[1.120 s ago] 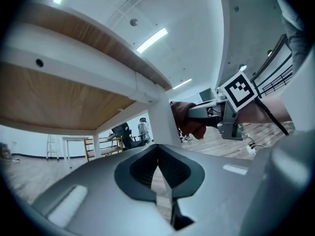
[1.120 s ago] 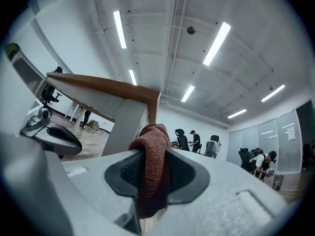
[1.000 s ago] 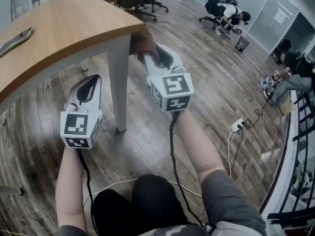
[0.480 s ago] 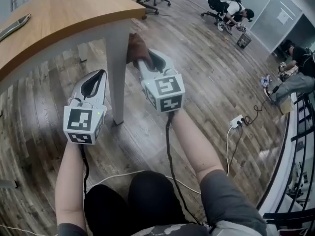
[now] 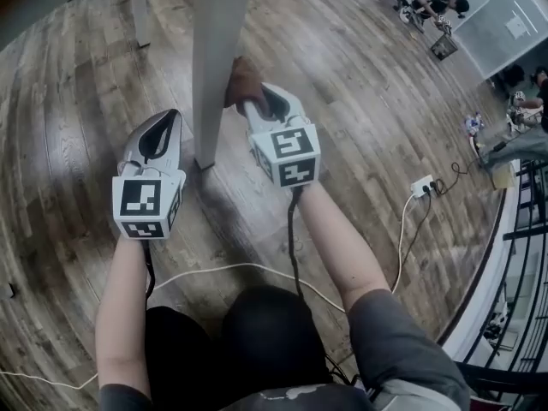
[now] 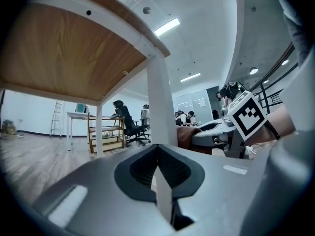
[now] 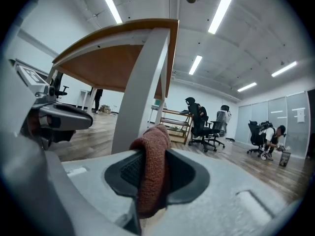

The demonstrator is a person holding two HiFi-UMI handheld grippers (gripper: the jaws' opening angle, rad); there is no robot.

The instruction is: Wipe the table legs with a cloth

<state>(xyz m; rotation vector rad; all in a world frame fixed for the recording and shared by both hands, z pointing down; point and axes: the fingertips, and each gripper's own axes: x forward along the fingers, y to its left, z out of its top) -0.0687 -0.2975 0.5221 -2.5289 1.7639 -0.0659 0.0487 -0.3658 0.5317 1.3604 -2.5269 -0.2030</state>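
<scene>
Against the right-hand face of the white, square-section table leg [image 5: 216,67], above its foot, sits the rust-brown, nubby-knit cloth [image 5: 246,81]. It is carried by the right gripper [image 5: 253,107], whose jaws are clamped on a fold of it. A rounded wad stands proud of the tips, probably so that soft fabric rather than hard plastic meets the painted surface. Contact between wad and leg looks likely in the head view, though the right gripper view does not settle it. The gripper approaches from the side and slightly behind, a pose that would suit strokes along the length of the leg. The cloth looks thick and loosely textured and is compressed where it is pinched. The leg is smooth, matte and straight-edged, meeting a tabletop with a light wood underside [image 6: 74,53].

On the other side of the leg, near it but apart, the left gripper [image 6: 162,195] has its jaws pressed together with nothing between them. It appears to be idle and simply kept clear of the working side. Both tools have pale grey moulded shells with dark ribbed pads.

Beneath lies a grey-brown plank floor [image 5: 360,110] with visible grain, on which the leg rests. A thin white cable [image 5: 214,266] trails across the boards near the person's knees.
</scene>
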